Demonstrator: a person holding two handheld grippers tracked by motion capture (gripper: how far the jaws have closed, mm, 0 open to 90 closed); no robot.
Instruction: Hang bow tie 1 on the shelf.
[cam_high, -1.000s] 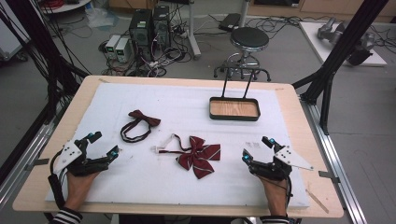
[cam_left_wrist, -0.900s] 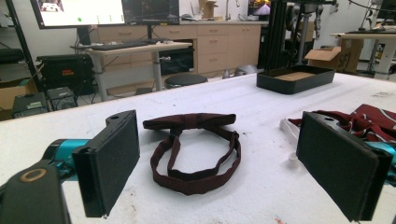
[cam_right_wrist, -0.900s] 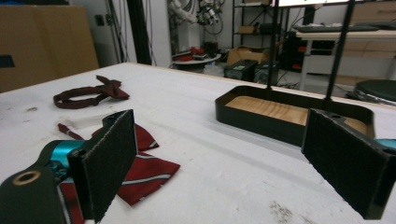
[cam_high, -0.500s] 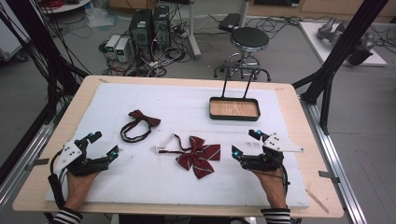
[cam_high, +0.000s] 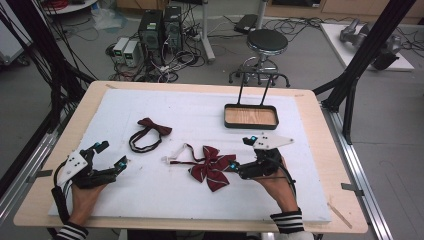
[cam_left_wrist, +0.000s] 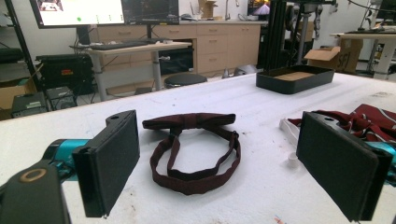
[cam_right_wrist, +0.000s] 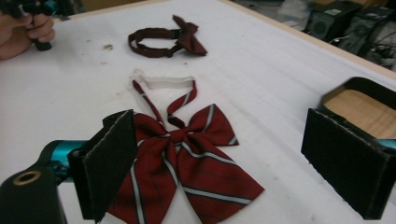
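Striped bow tie (cam_left_wrist: 369, 122) cut by right fingers (cam_left_wrist: 343, 170).

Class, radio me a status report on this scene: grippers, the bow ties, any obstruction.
Right hand-held gripper open beside striped bow tie, no grasp. Left hand-held gripper open, facing plain bow tie. Tray apart; nothing between.

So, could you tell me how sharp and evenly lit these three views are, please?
High view: even, soft light, faint shadows, slightly soft detail on the striped bow tie. Left gripper view: the plain bow tie is sharp, the bright monitor washes out. Right gripper view: near jaws slightly blurred, the tray cropped.
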